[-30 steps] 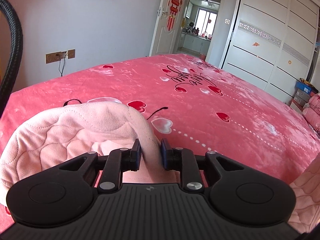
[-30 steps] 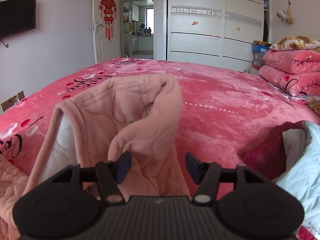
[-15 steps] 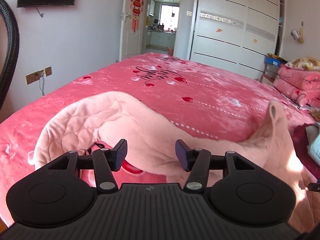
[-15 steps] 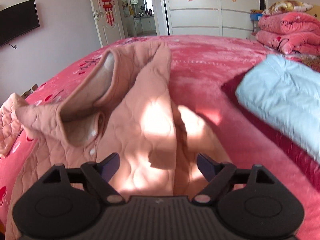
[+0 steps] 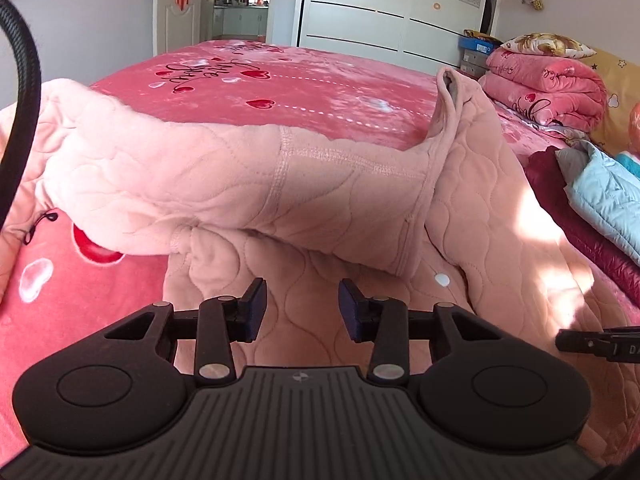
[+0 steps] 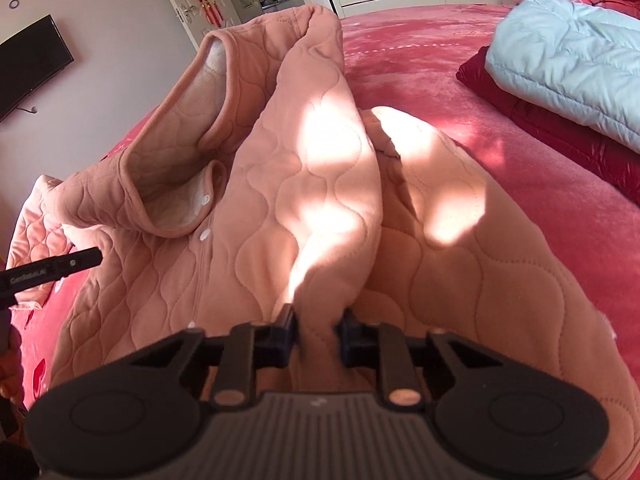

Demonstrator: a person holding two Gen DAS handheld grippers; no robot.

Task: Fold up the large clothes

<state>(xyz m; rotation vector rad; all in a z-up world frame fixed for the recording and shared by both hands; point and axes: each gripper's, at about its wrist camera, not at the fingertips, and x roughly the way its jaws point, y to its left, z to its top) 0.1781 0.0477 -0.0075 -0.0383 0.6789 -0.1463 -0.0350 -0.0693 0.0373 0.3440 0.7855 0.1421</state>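
Right wrist — television (image 6: 28, 68), unlike left.

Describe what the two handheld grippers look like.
Both are matte black plastic. The left gripper and right gripper share a ribbed body, two round discs, silver pivot pins and dark blue pads. A black ribbed cable loops beside the left one.

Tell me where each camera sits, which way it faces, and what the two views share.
Left wrist: on the left tongs, looking along them, tilted down across the bed toward the wardrobe; jaws closing above the pink jacket, not gripping; the right tongs' tip shows at the right edge.
Right wrist: on the right tongs, tilted down at the jacket, shut on a fold; the left tongs' tip shows at the left edge.
Shared: jacket, bed, blue coat, doorway.
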